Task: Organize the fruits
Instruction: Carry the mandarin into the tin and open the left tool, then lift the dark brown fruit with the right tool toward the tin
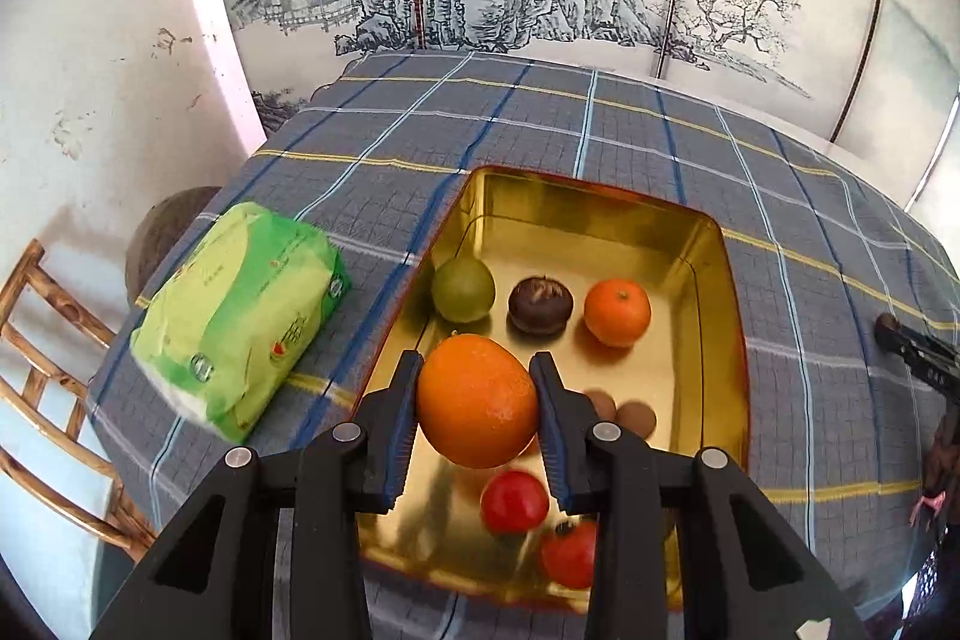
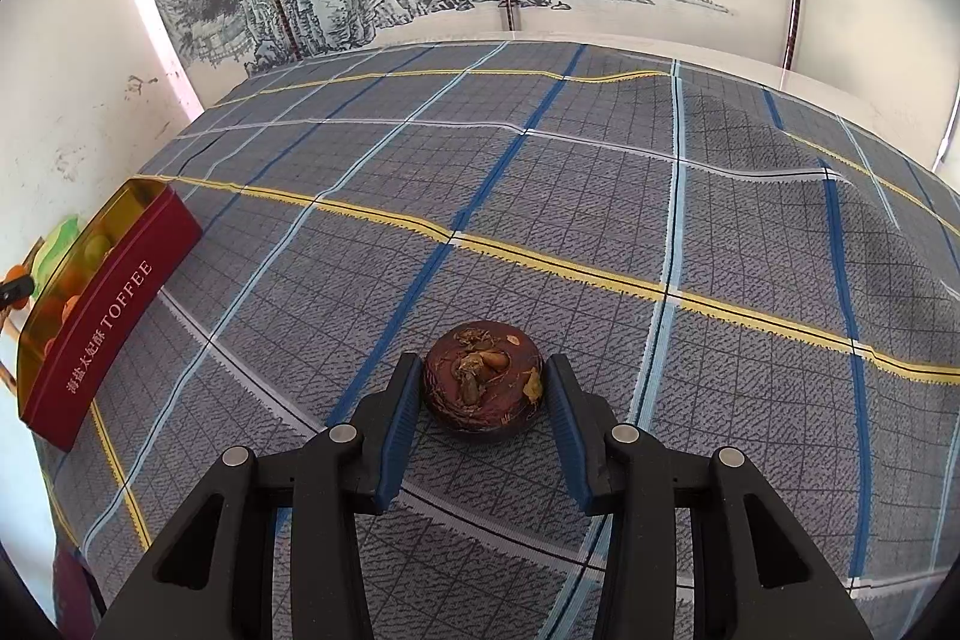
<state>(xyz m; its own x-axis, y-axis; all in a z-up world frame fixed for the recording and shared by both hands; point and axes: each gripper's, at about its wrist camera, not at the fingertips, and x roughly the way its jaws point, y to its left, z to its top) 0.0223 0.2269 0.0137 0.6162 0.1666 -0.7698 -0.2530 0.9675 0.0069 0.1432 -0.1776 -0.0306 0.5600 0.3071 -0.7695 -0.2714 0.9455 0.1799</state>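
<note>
My left gripper [image 1: 478,367] is shut on a large orange [image 1: 477,400] and holds it above the near left part of an open gold tin [image 1: 600,196]. In the tin lie a green fruit [image 1: 463,289], a dark water chestnut [image 1: 538,304], a tangerine [image 1: 618,311], two red fruits [image 1: 514,501] and small brown ones [image 1: 636,415]. In the right wrist view my right gripper [image 2: 483,367] is low on the cloth, its blue pads against both sides of a brown water chestnut [image 2: 483,388] that rests on the table. The tin [image 2: 114,304], red outside, stands far left.
A green tissue pack [image 1: 240,316] lies left of the tin near the table's edge. A wooden chair [image 1: 36,340] stands beyond that edge. The checked tablecloth [image 2: 600,172] is rumpled at the back right. A painted screen stands behind the table.
</note>
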